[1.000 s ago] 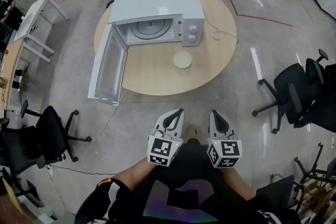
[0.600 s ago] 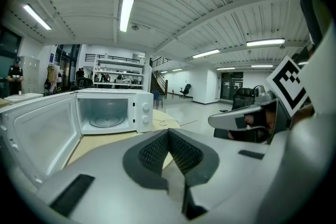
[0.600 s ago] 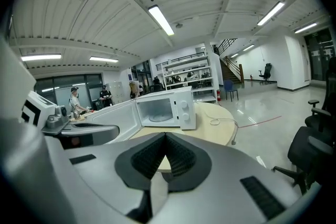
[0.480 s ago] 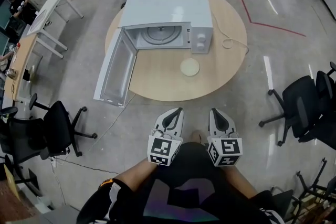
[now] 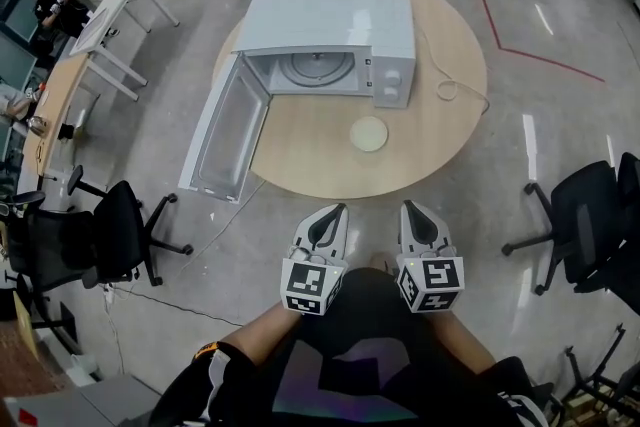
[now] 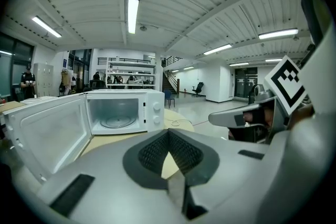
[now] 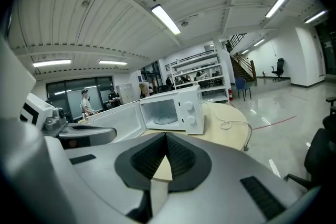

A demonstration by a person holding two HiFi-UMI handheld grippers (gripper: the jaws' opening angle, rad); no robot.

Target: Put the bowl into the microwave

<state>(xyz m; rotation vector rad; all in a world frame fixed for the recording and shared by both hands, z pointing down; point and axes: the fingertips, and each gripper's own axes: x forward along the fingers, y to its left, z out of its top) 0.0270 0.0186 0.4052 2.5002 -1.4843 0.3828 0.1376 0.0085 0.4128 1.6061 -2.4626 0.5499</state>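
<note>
Bowl (image 5: 369, 134): on the table (image 5: 450, 130), just in front of the microwave (image 5: 330, 20); door (image 5: 225, 130) swung open.
Left gripper (image 5: 337, 212): jaws pressed together, empty; well short of the table.
Right gripper (image 5: 409, 210): likewise.
Risk: closed jaws would likely shove the bowl, not grip it.

Brightly and evenly lit from ceiling tubes (image 6: 132, 14) above the microwave (image 6: 125, 110). White glare streaks on the glossy floor (image 5: 545, 20) right of the microwave. Only faint, soft shadows. Strong fisheye bending and dark corners in both gripper views; nearest foreground soft, sharp around the microwave.
</note>
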